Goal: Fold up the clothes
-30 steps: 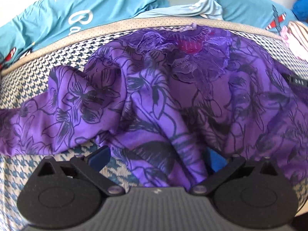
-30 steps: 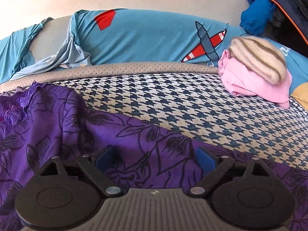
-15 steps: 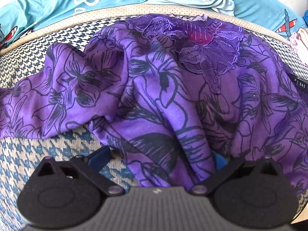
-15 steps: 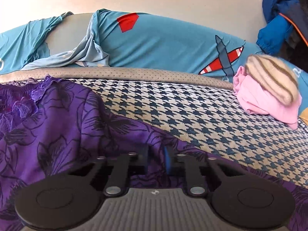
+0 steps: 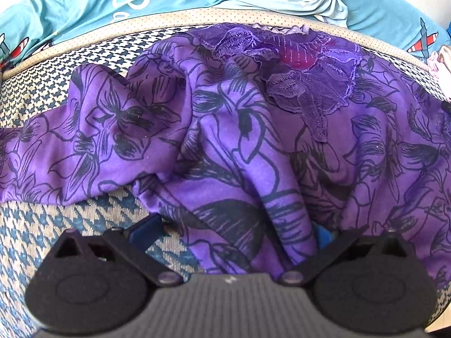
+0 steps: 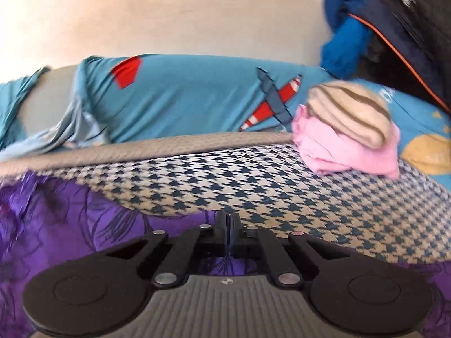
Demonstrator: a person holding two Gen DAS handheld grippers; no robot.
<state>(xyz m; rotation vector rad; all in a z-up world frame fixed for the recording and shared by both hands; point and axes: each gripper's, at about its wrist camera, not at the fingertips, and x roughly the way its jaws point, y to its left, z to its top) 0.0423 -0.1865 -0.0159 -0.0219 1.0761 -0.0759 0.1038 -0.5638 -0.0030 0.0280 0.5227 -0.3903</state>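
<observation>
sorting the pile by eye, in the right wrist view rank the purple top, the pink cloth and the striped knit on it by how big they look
1. purple top, largest, though it lies nearest the camera and runs out of frame.
2. pink cloth.
3. striped knit, which looks close in size to the pink cloth it partly covers, so that order is unsure.

Bright daylight in both views, even and warm, source not discernible. Left wrist view sharp: print on purple garment crisp, soft shadows only in its folds and under the gripper linkage. Right wrist view smeared by motion blur, worst on garment at lower left and on pink cloth at right; wall washed out, near glare. Strong fisheye bowing in both, mattress edge curved, dark vignette in corners.
</observation>
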